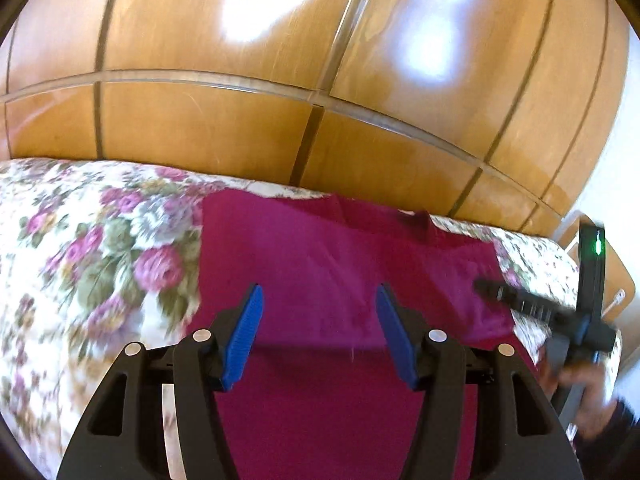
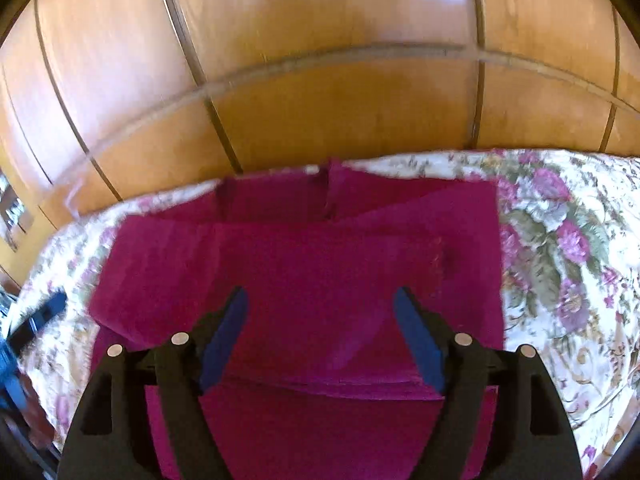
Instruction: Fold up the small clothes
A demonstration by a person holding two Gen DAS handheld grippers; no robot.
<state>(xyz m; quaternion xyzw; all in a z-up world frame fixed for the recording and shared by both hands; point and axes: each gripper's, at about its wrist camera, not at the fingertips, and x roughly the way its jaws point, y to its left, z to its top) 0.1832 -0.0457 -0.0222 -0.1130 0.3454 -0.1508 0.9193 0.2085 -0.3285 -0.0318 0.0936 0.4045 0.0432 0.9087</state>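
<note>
Magenta cotton garment (image 2: 304, 264) is laid flat on the floral-quilted bed (image 2: 560, 264), its sides seemingly folded inward already. Left tongs (image 1: 319, 334) and right tongs (image 2: 320, 338) are held wide and empty above it. A final crosswise fold is judged outstanding.

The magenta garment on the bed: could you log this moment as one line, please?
magenta garment: partly folded, flat on floral bedspread | left gripper: open, empty | right gripper: open, empty

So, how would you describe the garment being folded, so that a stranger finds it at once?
Look at the bed with the floral cover, in front of the wooden wardrobe. On it lies the magenta garment, flat, its sides folded inward. It is the only plain, single-coloured cloth on that patterned cover.
</note>
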